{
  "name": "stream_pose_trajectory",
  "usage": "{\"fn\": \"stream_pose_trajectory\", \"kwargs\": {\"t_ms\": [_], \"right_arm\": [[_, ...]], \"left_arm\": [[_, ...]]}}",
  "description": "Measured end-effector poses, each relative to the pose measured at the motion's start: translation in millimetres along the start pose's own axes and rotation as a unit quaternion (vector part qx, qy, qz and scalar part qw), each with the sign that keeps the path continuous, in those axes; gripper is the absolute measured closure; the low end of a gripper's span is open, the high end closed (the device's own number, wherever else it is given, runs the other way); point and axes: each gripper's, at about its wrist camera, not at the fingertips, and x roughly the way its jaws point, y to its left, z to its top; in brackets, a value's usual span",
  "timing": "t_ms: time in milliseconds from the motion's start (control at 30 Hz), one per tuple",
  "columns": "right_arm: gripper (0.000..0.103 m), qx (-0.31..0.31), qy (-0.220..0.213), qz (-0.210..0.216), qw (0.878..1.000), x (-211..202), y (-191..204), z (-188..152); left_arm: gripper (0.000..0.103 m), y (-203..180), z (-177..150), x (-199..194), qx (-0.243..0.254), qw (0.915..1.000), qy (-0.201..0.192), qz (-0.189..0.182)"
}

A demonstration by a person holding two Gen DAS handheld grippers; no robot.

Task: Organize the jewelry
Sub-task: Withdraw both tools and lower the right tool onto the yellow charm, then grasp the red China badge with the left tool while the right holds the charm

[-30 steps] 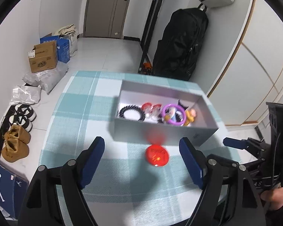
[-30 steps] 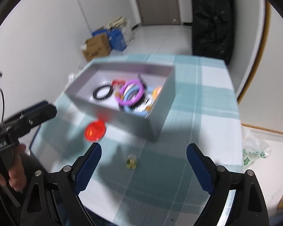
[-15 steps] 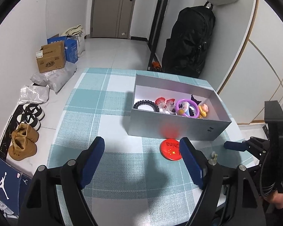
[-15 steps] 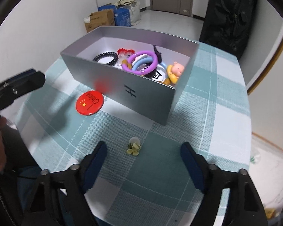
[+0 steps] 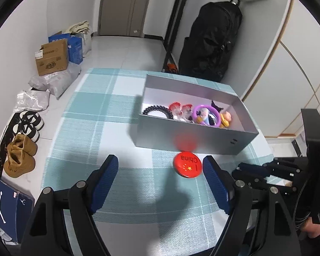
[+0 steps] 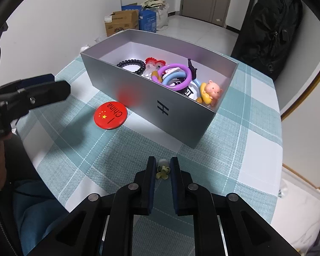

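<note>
So the right tongs (image 6: pixel 162 168) are pinching a tiny olive-green flower-shaped charm (image 6: pixel 162 171) down on the teal plaid desk (image 6: pixel 256 140), near its front edge. The left tongs (image 5: pixel 160 177) are hanging spread wide, empty. A round red pin badge (image 6: pixel 110 115) reading "China", with yellow stars, is lying just beside the silver cardboard box (image 6: pixel 160 104) marked "H", which is holding a purple plastic ring (image 6: pixel 177 75) and a black beaded bracelet (image 6: pixel 131 65).

Left claw (image 5: pixel 160 167) hovers low with its fingers spread wide; right claw (image 6: pixel 162 166) has its fingers drawn close, nearly parallel, pointing forward
</note>
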Motion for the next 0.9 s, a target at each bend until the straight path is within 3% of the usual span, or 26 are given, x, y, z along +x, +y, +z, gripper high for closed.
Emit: {"fn": "stream_pose_trajectory", "kwargs": {"t_ms": [400,700,900], "right_arm": [[0.091,0.057,-0.020,0.029,0.998,-9.0,-25.5,5.5],[0.091,0.142,-0.050,0.076,0.986,-20.9,-59.1,9.8],[0.091,0.170,-0.069,0.119,0.976,-26.1,-67.0,14.1]], "left_arm": [[0.025,-20.1,-1.0,18.5,0.024,0.9991,0.035,-0.004],[0.025,-31.4,6.8,29.4,0.066,0.9970,0.040,0.004],[0.025,-39.9,0.9,42.6,0.101,0.9925,0.064,0.024]]}}
